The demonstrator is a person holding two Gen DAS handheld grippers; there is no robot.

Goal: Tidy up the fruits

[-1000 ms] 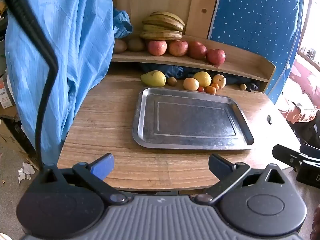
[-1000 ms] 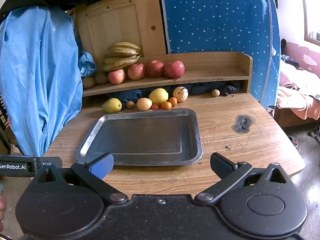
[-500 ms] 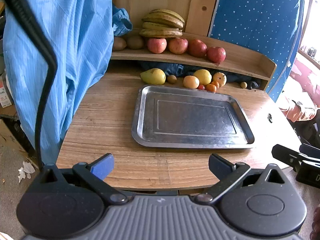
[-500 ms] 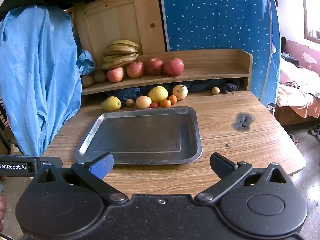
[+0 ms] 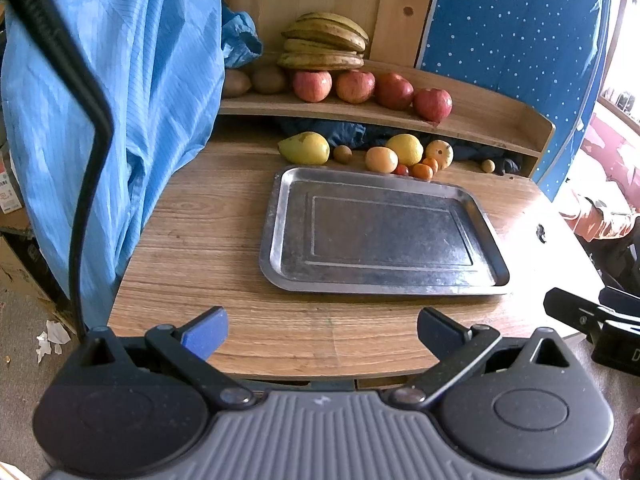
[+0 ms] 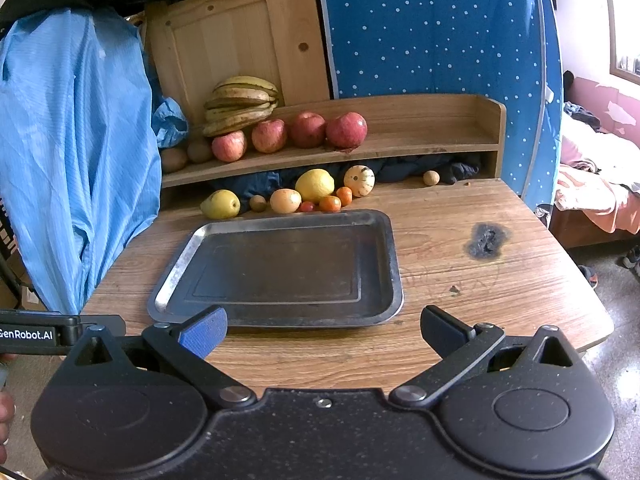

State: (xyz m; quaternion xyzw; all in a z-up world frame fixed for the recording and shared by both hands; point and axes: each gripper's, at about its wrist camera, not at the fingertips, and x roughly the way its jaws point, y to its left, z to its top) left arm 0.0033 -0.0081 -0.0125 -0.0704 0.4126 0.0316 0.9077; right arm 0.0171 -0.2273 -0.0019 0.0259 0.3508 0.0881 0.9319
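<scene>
An empty metal tray (image 5: 280,216) (image 6: 394,264) lies on the wooden table. Behind it sit a yellow pear (image 5: 306,148) (image 6: 220,204), a lemon (image 5: 405,149) (image 6: 315,185), an orange (image 6: 285,200), small tangerines (image 6: 330,203) and a striped gourd (image 6: 359,180). Red apples (image 5: 354,86) (image 6: 308,130) and bananas (image 5: 324,46) (image 6: 240,104) rest on the shelf. My left gripper (image 5: 320,330) and right gripper (image 6: 322,330) are open and empty above the table's front edge.
A blue cloth (image 5: 120,100) (image 6: 76,152) hangs at the table's left side. A black cable (image 5: 86,160) runs down in front of it. A burn mark (image 6: 486,240) is on the table right of the tray. A bed (image 6: 596,192) stands at far right.
Both grippers have moved slightly forward toward the table; the tray and fruit look a little nearer. Nothing on the table has moved.
</scene>
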